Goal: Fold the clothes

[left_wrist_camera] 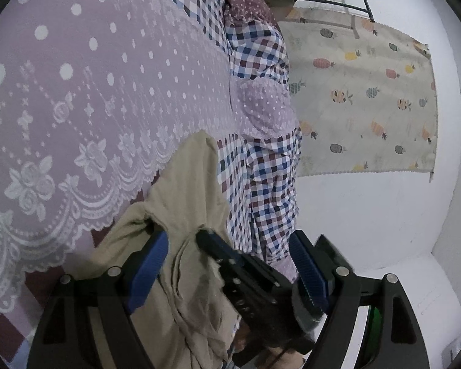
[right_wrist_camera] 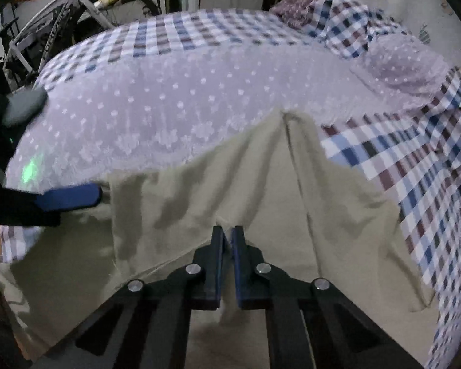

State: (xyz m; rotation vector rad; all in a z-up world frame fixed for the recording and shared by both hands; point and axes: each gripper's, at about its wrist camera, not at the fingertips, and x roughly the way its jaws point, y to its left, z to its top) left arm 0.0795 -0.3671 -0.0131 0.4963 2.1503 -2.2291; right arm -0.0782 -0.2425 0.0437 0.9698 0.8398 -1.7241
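Note:
A beige garment point(right_wrist_camera: 246, 184) lies on the bed at its near edge, partly lifted into a tent shape. My right gripper point(right_wrist_camera: 229, 236) is shut on the beige garment's near edge. It also shows in the left wrist view point(left_wrist_camera: 230, 258), between my left fingers. My left gripper point(left_wrist_camera: 227, 246) is open, its blue pads either side of the beige garment point(left_wrist_camera: 187, 190) and the right gripper. One blue left finger point(right_wrist_camera: 70, 198) shows at the garment's left edge in the right wrist view.
The bed carries a lilac lace cover point(right_wrist_camera: 169, 104) over a checked sheet point(right_wrist_camera: 430, 184). Pillows point(right_wrist_camera: 402, 67) and a checked blanket lie at the far right end. A bicycle point(right_wrist_camera: 64, 15) stands behind the bed. A pineapple-print cloth point(left_wrist_camera: 368, 98) hangs on the white wall.

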